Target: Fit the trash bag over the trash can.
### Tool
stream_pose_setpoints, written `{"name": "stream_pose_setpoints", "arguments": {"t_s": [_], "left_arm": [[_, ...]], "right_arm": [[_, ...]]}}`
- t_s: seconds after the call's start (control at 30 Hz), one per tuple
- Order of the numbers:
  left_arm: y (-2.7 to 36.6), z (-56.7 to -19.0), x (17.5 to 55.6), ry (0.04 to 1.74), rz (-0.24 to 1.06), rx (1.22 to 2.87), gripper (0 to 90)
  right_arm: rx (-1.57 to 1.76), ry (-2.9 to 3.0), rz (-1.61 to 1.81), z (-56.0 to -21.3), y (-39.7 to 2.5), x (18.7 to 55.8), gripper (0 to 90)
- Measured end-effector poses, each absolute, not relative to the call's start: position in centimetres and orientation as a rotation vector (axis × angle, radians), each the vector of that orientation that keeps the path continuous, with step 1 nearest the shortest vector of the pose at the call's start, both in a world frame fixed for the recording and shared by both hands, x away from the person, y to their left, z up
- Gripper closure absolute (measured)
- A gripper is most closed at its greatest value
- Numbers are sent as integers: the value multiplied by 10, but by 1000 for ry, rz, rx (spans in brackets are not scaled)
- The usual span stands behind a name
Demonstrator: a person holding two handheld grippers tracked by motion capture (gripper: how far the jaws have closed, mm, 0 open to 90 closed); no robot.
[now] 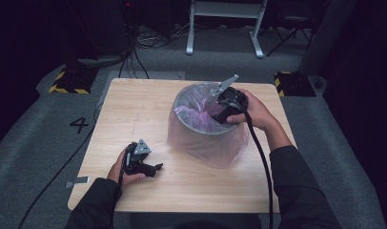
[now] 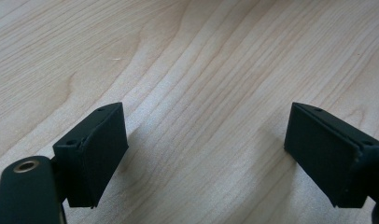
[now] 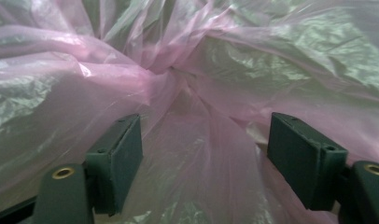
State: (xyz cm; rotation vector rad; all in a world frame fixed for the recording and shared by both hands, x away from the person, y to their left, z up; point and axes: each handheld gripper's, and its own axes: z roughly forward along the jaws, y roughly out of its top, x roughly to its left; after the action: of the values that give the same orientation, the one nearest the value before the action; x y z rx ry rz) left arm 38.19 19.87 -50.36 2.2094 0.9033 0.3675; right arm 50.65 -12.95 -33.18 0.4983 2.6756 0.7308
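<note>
The round grey metal waste bin stands at centre right of the high view on the light wooden surface, lined with a translucent pink plastic bag draped over its rim. The right hand-held gripper reaches into the bin mouth; its jaws stand wide apart around bunched pink film, gripping nothing. The left hand-held gripper rests low at lower left, jaws wide apart over bare wood.
</note>
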Motion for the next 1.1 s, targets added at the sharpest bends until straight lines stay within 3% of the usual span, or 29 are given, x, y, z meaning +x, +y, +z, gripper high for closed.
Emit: {"name": "stream_pose_setpoints", "arguments": {"t_s": [0.37, 1.1], "left_arm": [[199, -504, 382, 904, 368, 2209, 130], [199, -504, 382, 904, 368, 2208, 130]], "right_arm": [[517, 2754, 554, -335, -121, 512, 252], [646, 2498, 957, -326, -149, 499, 232]]}}
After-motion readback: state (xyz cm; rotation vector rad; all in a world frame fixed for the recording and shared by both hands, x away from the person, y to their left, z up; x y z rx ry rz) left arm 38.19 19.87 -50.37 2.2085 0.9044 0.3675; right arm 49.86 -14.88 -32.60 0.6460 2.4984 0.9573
